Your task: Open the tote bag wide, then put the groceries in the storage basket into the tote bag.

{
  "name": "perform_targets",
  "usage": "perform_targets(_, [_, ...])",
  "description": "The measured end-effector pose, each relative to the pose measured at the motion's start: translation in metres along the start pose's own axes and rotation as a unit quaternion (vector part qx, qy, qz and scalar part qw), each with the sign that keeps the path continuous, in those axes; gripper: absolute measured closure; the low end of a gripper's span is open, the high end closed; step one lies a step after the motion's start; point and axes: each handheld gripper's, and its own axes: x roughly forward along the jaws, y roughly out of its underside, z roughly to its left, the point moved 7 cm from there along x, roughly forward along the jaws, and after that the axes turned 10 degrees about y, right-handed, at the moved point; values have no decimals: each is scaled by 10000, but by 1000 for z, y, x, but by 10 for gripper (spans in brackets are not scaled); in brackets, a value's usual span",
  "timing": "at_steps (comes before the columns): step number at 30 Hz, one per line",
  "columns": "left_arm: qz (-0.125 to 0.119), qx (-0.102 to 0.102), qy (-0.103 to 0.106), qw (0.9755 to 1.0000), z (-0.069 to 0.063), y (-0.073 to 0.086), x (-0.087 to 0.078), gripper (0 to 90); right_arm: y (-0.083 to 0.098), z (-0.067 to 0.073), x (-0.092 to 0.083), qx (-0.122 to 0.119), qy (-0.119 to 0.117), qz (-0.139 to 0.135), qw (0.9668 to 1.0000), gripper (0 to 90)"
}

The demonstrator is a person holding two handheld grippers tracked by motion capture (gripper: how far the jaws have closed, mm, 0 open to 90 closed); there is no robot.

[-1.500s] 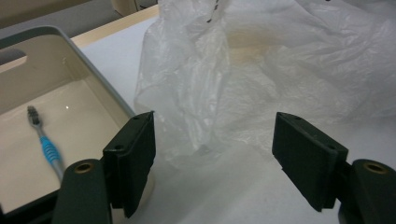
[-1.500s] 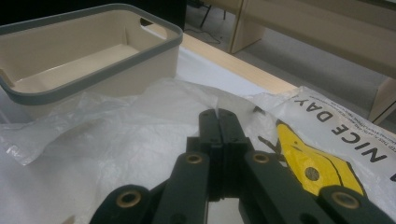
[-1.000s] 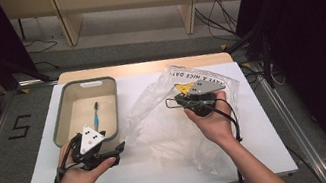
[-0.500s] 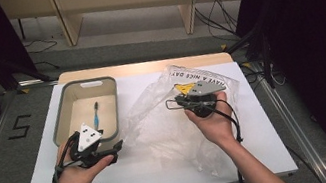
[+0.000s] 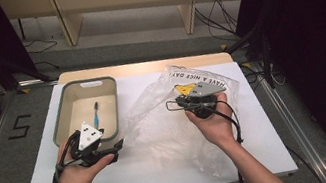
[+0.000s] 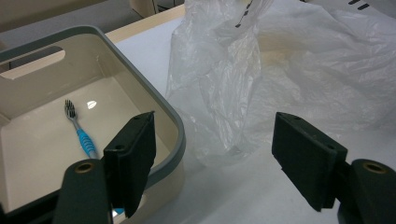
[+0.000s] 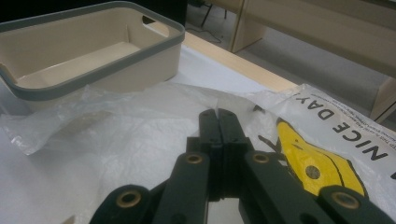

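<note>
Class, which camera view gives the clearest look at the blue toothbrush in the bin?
The left gripper view: the toothbrush lies close on the bin floor, with dark bristles and blue handle plain. In the high view it is a small blue sliver. The right gripper view looks low across the bin, whose wall hides the floor.

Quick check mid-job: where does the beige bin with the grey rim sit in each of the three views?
High view: the bin sits left of centre on the table, just beyond the left gripper.
Left gripper view: it takes up the left side, partly behind the left jaw.
Right gripper view: it lies upper left, beyond the shut jaws.
Shared landmark: the clear plastic bag beside the bin, seen in all three views.
</note>
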Motion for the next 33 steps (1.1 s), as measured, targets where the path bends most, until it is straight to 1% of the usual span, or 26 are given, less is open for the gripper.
perform_targets(13, [-32,-9,-26,10000,2,-2,-3,300,-1,-1,-1,27,5,-21,10000,900])
perform_targets(20, [-63,-41,22,10000,4,0,-2,297,-1,-1,0,32,15,3,10000,900])
perform_targets(26, [-63,-69,-13,10000,7,2,-4,298,0,-1,1,33,7,28,10000,900])
perform_targets(30, [-78,-102,-68,9999,7,3,-6,301,-2,0,2,36,-31,5,10000,900])
perform_targets(33, [-89,-132,-63,9999,6,5,-7,304,-2,0,3,57,-49,-6,10000,900])
